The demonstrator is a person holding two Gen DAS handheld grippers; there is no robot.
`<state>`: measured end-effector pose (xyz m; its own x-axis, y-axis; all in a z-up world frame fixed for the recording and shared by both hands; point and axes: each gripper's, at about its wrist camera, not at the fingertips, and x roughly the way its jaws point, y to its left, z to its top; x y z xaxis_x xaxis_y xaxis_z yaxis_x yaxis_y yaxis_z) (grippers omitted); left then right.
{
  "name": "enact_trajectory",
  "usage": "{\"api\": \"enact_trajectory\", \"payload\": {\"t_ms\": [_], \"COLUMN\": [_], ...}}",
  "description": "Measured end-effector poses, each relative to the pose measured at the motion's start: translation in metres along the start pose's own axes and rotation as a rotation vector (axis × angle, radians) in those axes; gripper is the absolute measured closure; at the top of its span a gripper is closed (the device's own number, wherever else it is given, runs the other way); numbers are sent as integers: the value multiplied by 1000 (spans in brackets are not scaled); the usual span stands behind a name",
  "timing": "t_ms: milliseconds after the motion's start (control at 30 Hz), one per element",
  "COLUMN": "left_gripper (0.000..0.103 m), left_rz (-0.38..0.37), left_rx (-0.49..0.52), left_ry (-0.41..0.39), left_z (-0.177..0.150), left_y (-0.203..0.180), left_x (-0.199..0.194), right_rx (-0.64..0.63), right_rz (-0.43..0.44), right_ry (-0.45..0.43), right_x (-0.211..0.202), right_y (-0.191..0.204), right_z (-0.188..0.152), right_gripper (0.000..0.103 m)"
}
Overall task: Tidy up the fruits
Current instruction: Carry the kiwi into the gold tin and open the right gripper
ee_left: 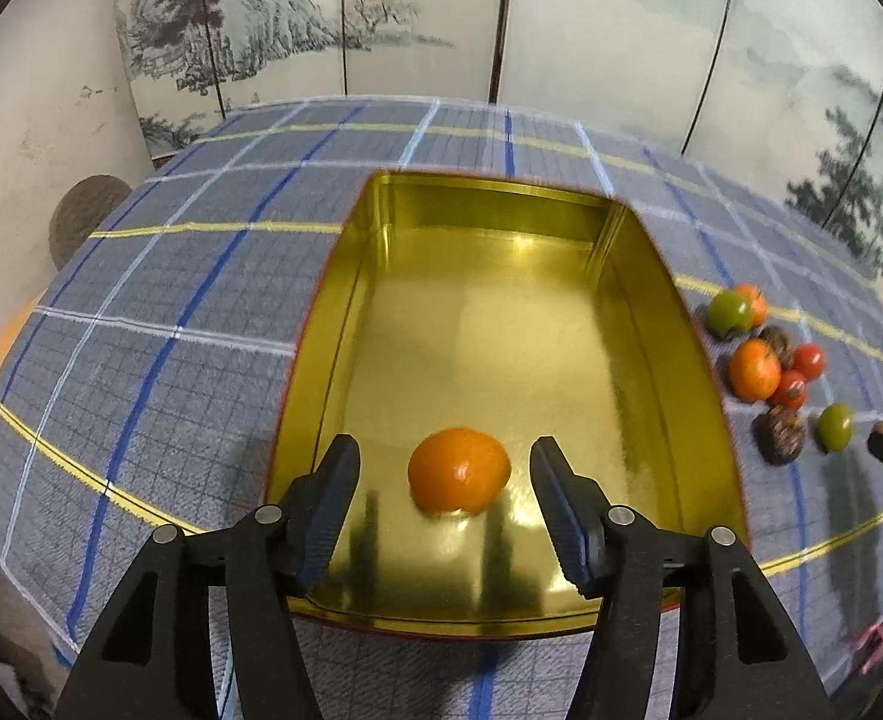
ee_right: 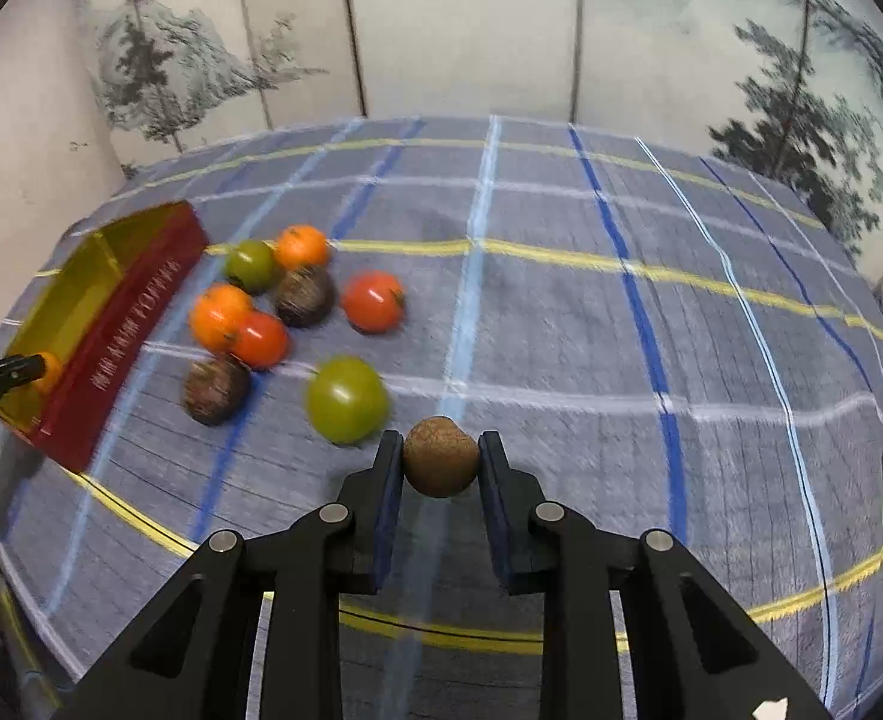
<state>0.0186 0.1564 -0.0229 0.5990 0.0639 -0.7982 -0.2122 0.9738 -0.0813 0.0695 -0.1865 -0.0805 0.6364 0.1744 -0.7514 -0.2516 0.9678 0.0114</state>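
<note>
Right tongs (ee_right: 441, 450) cover both sides of brown fruit (ee_right: 440, 456).

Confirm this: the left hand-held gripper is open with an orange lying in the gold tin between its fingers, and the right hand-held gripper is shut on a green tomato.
Not quite. The right hand-held gripper is shut on a brown round fruit, as the right wrist view shows; the green tomato lies free on the cloth beside it. The rest holds: the left hand-held gripper is open, with the orange in the gold tin.
</note>
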Motion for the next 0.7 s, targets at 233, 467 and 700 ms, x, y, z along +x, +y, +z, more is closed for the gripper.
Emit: {"api": "enact_trajectory", "payload": {"t_ms": [233, 467, 700], "left_gripper": [37, 36, 36], "left_rz": [50, 134, 176], "left_rx": [-74, -118, -163], "left_ry": [-75, -65, -47], "left_z": [3, -10, -26], "left_y": [23, 56, 80], "left_x": [-27, -37, -42], "right_rx": [-98, -227, -351], "right_rz": [139, 279, 364], "right_ry": [-44, -29, 12], "right_x": [-12, -3, 12], "right_y": [60, 137, 205], "right_z": [28, 41, 46], "right_gripper": [80, 80, 80]}}
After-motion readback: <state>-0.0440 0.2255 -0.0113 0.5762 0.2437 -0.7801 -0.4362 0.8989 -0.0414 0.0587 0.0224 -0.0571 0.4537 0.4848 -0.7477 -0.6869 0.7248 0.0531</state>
